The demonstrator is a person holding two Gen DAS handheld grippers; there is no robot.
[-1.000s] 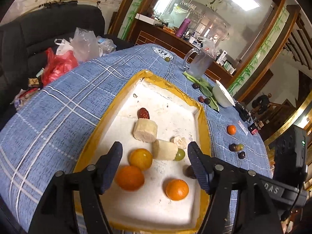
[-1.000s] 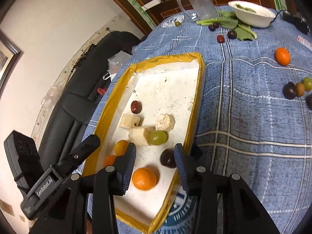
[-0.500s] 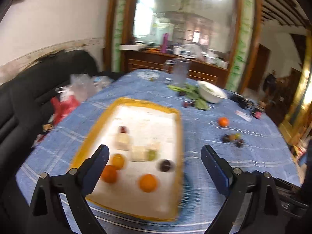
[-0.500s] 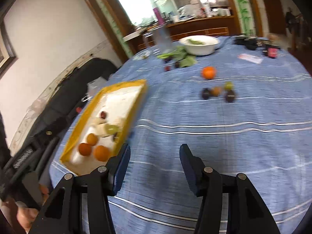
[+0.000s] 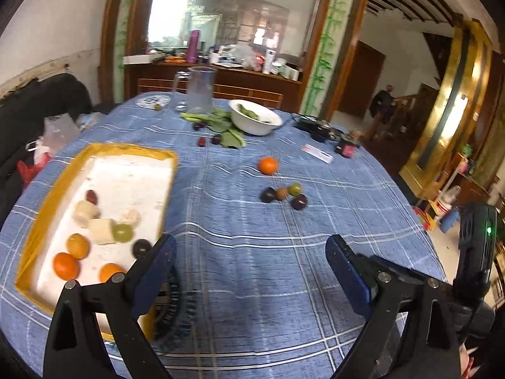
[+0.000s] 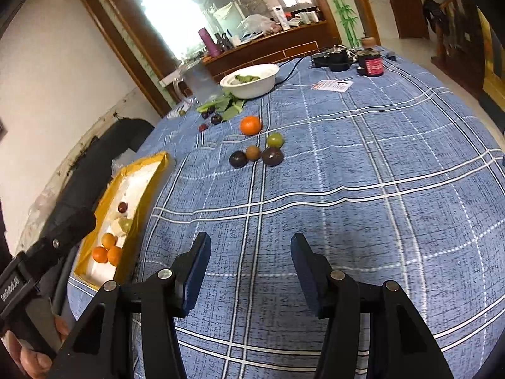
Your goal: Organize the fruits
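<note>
While both grippers hover spread and empty over the blue plaid tablecloth (image 6: 363, 164), left gripper (image 5: 251, 271) wide, right gripper (image 6: 249, 271) narrower, loose fruit sits mid-table: round orange (image 6: 250, 125), green grape (image 6: 275, 140), brown one (image 6: 253, 152), two dark plums (image 6: 272, 156); yellow-rimmed white tray (image 5: 47, 189) at left holds oranges, banana chunks, grape, plum

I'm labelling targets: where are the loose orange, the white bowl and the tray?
loose orange (image 6: 250, 125), right wrist view, middle of its peel.
white bowl (image 5: 252, 125), left wrist view, outer front wall.
tray (image 5: 132, 151), left wrist view, yellow far rim.
</note>
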